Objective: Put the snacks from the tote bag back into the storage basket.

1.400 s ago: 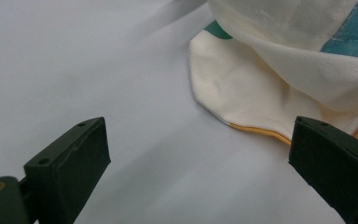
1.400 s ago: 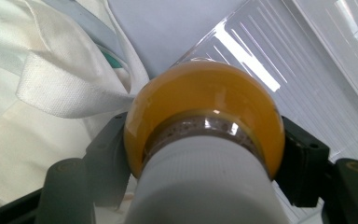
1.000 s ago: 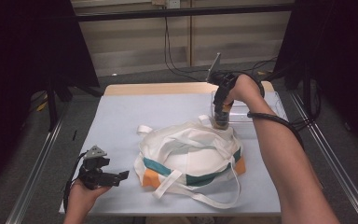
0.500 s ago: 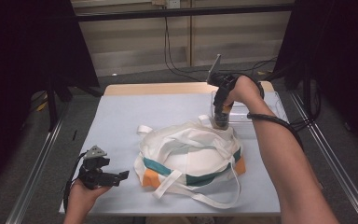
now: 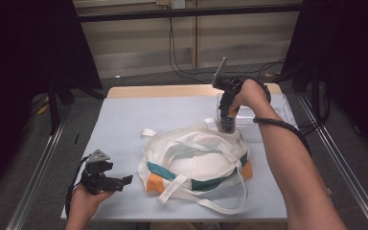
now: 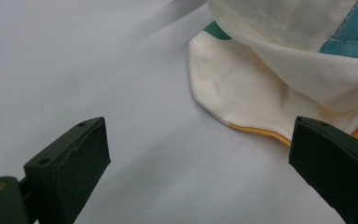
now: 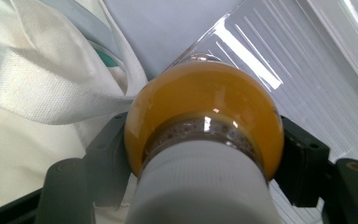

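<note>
Evidently the right gripper's fingers (image 7: 303, 161) clamp an amber-domed bulb (image 7: 205, 105) by its white base over the tote bag (image 5: 196, 158), beside a clear box (image 5: 263, 115); lower it gently inside, while the left gripper (image 6: 200, 172) idles wide apart on the desk (image 5: 124, 120).

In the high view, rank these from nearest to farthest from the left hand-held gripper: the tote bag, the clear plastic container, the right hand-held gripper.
1. Tote bag: mid-table, just right of the left hand-held gripper.
2. Right hand-held gripper: at the bag's far edge, holding a bulb-like bottle.
3. Clear plastic container: far right, just beyond that gripper; these two are close.
</note>
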Action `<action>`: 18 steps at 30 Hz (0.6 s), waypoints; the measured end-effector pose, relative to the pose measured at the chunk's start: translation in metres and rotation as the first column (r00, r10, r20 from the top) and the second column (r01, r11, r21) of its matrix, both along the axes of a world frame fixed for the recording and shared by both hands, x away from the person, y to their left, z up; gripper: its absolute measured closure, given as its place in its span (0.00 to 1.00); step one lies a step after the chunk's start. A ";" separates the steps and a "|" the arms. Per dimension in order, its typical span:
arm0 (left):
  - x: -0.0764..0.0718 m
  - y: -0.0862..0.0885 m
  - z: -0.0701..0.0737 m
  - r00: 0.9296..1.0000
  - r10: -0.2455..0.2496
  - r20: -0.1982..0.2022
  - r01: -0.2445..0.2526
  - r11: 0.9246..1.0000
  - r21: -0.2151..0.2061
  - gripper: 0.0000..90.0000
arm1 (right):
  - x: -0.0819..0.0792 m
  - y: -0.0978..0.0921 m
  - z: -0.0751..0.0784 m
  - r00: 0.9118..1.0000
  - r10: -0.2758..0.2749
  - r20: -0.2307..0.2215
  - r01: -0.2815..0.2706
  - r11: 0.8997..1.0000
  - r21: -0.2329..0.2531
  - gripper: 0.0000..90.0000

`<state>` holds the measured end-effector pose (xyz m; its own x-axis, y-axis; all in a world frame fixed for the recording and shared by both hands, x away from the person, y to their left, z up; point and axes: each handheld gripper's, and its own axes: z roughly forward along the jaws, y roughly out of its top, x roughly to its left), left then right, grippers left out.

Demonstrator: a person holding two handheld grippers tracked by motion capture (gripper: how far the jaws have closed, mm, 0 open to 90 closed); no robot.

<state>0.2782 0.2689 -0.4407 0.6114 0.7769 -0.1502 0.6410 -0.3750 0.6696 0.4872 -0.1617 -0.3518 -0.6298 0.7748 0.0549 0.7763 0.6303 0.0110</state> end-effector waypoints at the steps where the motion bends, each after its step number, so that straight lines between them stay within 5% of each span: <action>1: 0.000 0.000 0.000 1.000 0.000 0.000 0.000 1.000 0.000 0.05 | 0.000 0.000 0.000 1.000 0.000 0.000 0.000 1.000 0.000 0.33; 18: 0.000 -0.002 -0.001 1.000 -0.001 -0.004 0.001 1.000 0.000 0.05 | 0.000 -0.003 -0.003 1.000 -0.011 0.002 0.011 1.000 0.017 0.33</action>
<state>0.2779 0.2674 -0.4413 0.6117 0.7762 -0.1526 0.6434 -0.3759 0.6669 0.4876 -0.1644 -0.3549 -0.6216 0.7805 0.0664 0.7830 0.6216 0.0236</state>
